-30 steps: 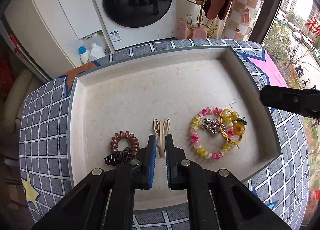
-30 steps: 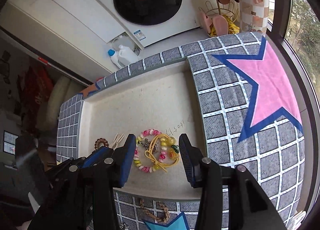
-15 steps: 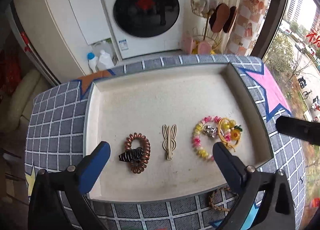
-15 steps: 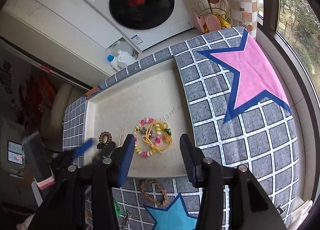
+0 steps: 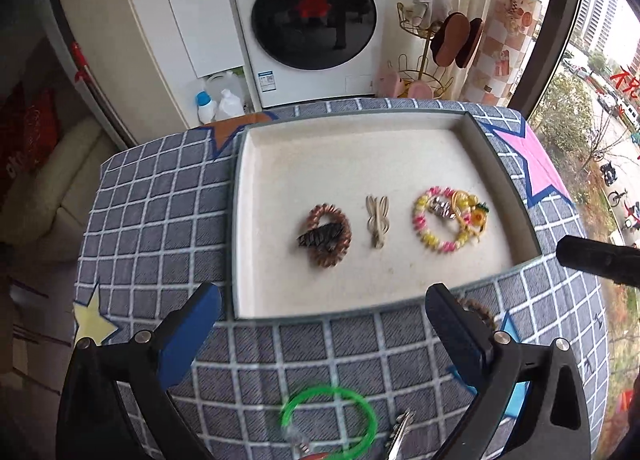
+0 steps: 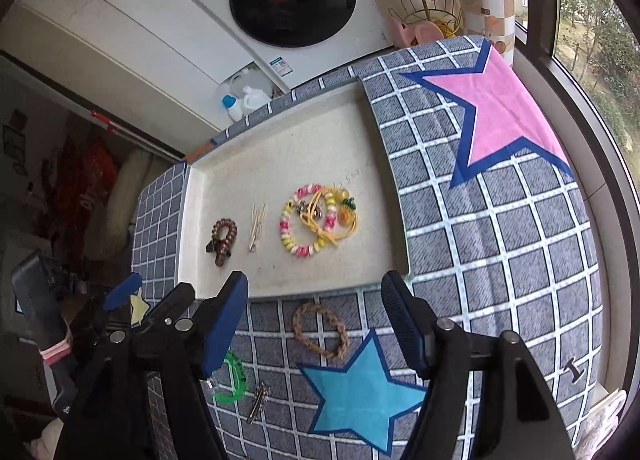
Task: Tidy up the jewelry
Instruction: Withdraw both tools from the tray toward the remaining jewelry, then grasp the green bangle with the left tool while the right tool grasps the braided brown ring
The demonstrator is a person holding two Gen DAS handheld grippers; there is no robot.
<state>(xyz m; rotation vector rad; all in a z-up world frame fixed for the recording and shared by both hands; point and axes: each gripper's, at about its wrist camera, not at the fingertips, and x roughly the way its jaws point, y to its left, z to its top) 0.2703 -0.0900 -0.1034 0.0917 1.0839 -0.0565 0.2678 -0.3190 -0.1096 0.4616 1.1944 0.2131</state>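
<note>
A cream tray (image 5: 352, 140) (image 6: 280, 156) holds a brown coil hair tie with a dark clip (image 5: 326, 235) (image 6: 223, 238), a beige rabbit-ear hair clip (image 5: 377, 220) (image 6: 256, 226) and a pink-and-yellow bead bracelet with a pineapple charm (image 5: 450, 220) (image 6: 318, 220). In front of the tray on the cloth lie a braided brown bracelet (image 6: 320, 330) (image 5: 478, 310), a green bangle (image 5: 329, 422) (image 6: 232, 378) and a metal hair clip (image 6: 258, 402) (image 5: 398, 434). My left gripper (image 5: 322, 330) is open and empty above the cloth before the tray. My right gripper (image 6: 316, 316) is open and empty above the braided bracelet.
The checked grey cloth has a pink star (image 6: 496, 116), a blue star (image 6: 360, 388) and a yellow star (image 5: 94, 324). A washing machine (image 5: 312, 20), detergent bottles (image 5: 216, 102) and a gold wire rack (image 5: 432, 56) stand behind the table. A window is on the right.
My left gripper let go of the beige rabbit-ear clip, opened wide and pulled back from the tray. My right gripper rose and drew back, staying open.
</note>
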